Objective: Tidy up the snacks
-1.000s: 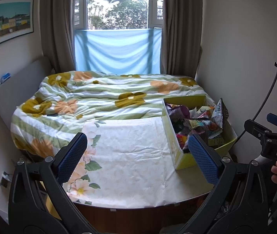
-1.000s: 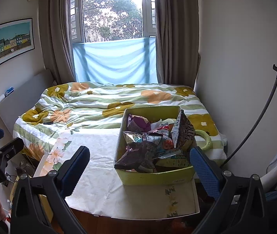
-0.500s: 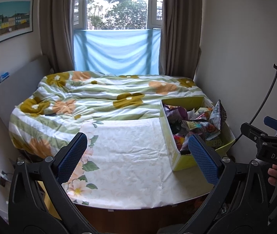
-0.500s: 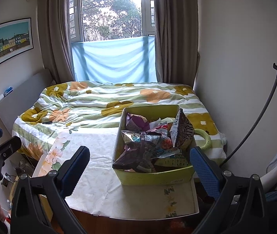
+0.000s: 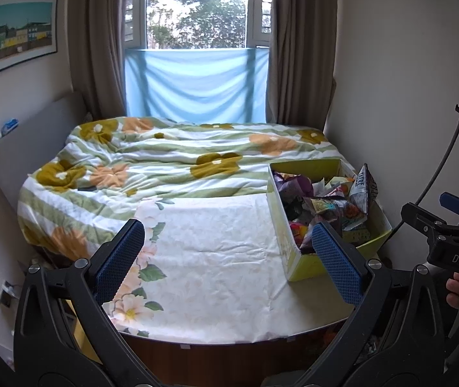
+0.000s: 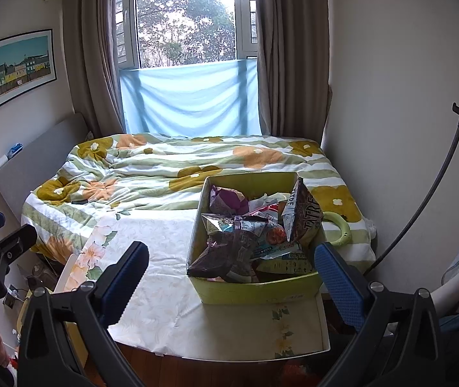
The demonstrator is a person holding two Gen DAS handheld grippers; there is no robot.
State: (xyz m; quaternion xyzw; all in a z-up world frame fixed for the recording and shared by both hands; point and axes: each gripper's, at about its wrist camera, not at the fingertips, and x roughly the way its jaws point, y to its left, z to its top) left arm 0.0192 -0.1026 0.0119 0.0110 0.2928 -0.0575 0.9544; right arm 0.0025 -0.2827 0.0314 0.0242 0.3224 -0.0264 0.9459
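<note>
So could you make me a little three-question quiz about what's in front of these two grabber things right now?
1. True or false: the left gripper is shut on a snack bag.
2. Where are the snack bags at this moment?
   A. spread over the floral quilt
   B. piled in the yellow-green box
   C. lined up on the windowsill
3. Fill in: the box stands on a pale flowered ____ laid over a board at the foot of the bed.

Key
1. False. Both it and the right gripper are open and hold nothing.
2. B.
3. Cloth.
</note>
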